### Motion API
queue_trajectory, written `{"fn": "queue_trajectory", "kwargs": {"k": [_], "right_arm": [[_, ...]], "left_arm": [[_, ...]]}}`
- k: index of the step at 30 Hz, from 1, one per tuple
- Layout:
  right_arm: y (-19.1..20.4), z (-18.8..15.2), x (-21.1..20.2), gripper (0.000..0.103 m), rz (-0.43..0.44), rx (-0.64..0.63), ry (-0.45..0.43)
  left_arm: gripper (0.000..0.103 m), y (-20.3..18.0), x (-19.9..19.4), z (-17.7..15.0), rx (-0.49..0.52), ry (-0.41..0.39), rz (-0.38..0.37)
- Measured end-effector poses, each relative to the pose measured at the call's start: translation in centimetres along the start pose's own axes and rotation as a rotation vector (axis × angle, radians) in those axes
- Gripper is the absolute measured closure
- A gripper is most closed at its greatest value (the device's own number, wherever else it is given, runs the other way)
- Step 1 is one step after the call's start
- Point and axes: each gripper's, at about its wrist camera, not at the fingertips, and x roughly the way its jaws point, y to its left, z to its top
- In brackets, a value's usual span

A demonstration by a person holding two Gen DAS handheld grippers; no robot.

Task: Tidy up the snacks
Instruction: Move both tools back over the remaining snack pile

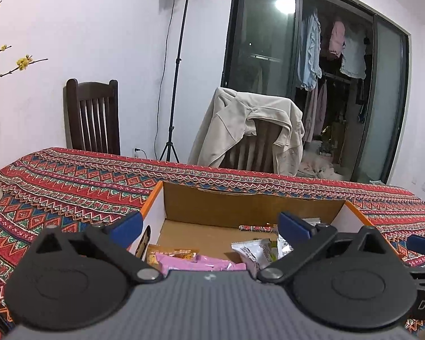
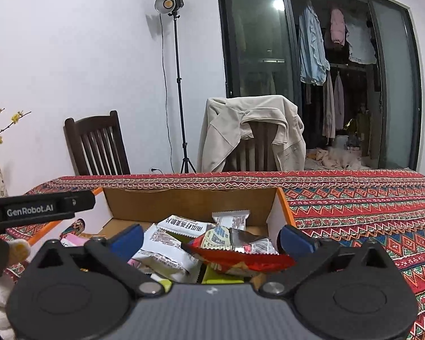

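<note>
Only our right view shows the red snack packet (image 2: pixel 240 262) atop white wrappers (image 2: pixel 167 252) in the cardboard box (image 2: pixel 184 201); our left view shows a pink packet (image 1: pixel 195 263). Both grippers' fingers (image 1: pixel 127 223) (image 2: pixel 296 240) stand apart, empty.

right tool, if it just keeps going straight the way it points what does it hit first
Most likely the red snack packet atop the pile between the open right tool fingers. Past it stands the cardboard box far wall, though depth is hard to judge.
</note>
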Motion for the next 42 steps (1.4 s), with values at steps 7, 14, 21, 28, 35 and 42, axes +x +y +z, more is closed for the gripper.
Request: {"fn": "queue_trajectory", "kwargs": {"k": [7, 14, 21, 28, 35, 42], "right_arm": [[0.2, -0.2, -0.3, 0.0, -0.008, -0.01, -0.007], [0.8, 0.4, -1.0, 0.0, -0.004, -0.028, -0.023], [1.2, 1.2, -3.5, 0.0, -0.004, -0.041, -0.034], [1.6, 0.6, -5.9, 0.0, 0.01, -0.045, -0.017], [2.4, -1.1, -8.7, 0.0, 0.027, -0.071, 0.011], [3.1, -3.5, -10.9, 0.0, 0.039, -0.097, 0.053]], "left_arm": [[0.0, -0.4, -0.6, 0.4, 0.015, -0.009, -0.004], [0.0, -1.2, -2.6, 1.5, 0.037, -0.035, -0.025], [0.0, -1.2, -5.1, 2.3, 0.024, -0.036, -0.044], [0.0, -0.7, -7.8, 1.7, 0.034, -0.033, -0.052], [0.0, 0.5, -10.3, 0.0, 0.034, -0.006, -0.071], [0.0, 2.2, -12.4, -2.5, 0.03, 0.028, -0.076]]}}
